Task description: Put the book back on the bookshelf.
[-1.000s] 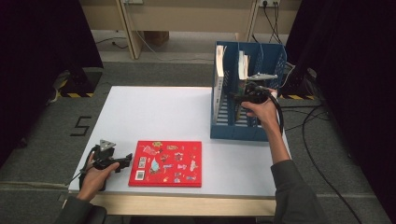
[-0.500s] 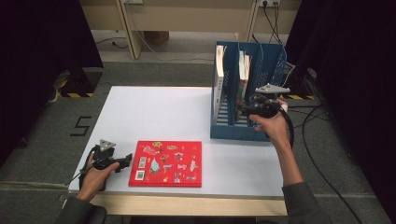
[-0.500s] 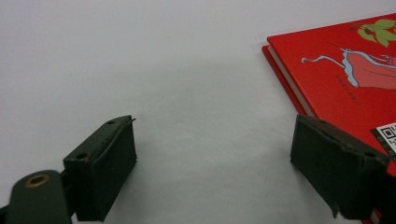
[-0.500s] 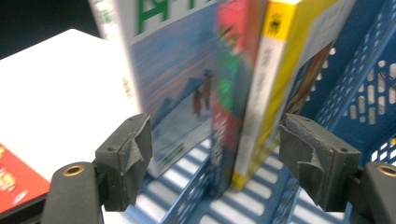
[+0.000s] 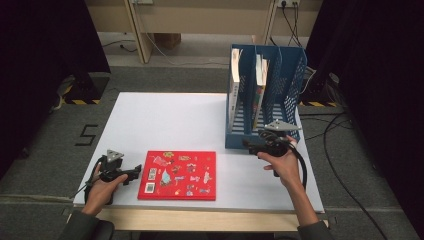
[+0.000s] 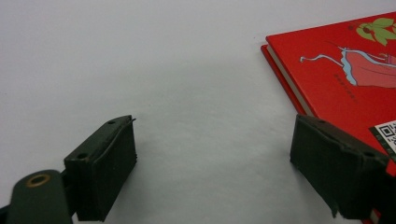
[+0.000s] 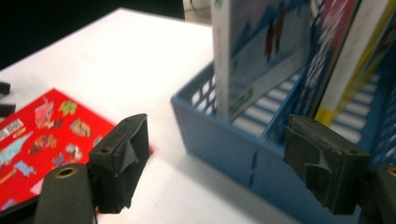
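Note:
A red picture book [image 5: 177, 175] lies flat near the table's front edge; its corner [image 6: 336, 60] and its cover [image 7: 42, 135] also show in the gripper views. My left gripper [image 5: 134, 173] rests on the table just left of the book, jaws open with nothing between them [image 6: 212, 163]. My right gripper [image 5: 248, 145] hovers in front of the blue file rack [image 5: 265, 95], its jaws open and empty [image 7: 219, 163], having just widened a little. The rack [image 7: 224, 149] holds upright books [image 7: 261, 42].
The white table [image 5: 165, 120] has free room at its back left and middle. A cable [image 5: 301, 167] trails from the right gripper off the table's right side. Dark floor and wooden legs lie beyond the far edge.
My right hand has drawn back from the rack's slots toward the table's front, sinking lower, with nothing in its jaws. The left hand and the red book have stayed put.

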